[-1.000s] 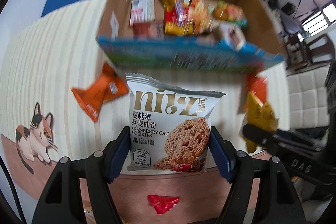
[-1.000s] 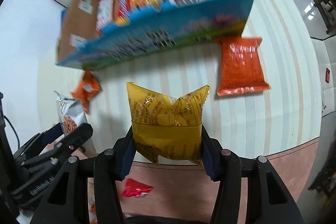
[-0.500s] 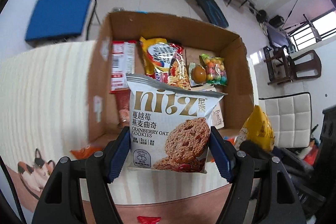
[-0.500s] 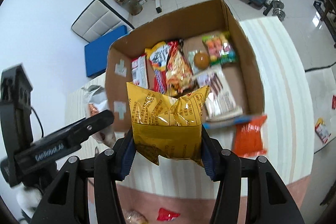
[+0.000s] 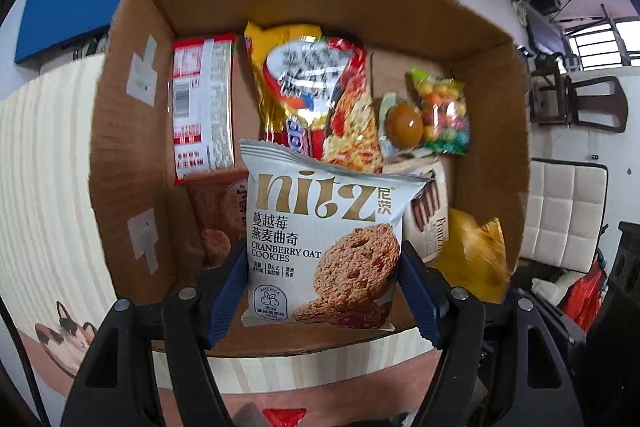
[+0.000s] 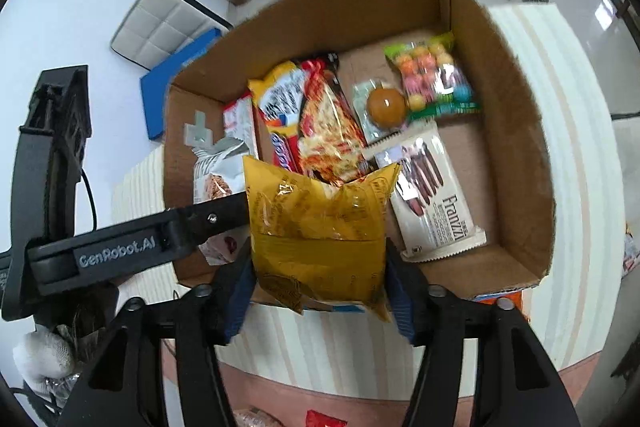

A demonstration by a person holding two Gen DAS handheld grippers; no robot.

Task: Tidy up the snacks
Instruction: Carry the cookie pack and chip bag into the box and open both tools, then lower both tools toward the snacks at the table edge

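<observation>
Yellow packet (image 6: 320, 239) hides the box (image 6: 516, 131) front.

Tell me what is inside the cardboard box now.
The cardboard box holds a noodle packet, a candy bag, a wafer pack and a red-white packet. The held bags hide its near part.

The silver cookie bag (image 5: 324, 247) carries the brand "nitz", Chinese characters, "CRANBERRY OAT COOKIES" and a small round mark with "AMERICA". The white wafer pack (image 6: 432, 195) in the box reads "Franzzi". The black arm of the left claw (image 6: 120, 251) shows "GenRobot.AI". Other packs are too blurred to read.
</observation>
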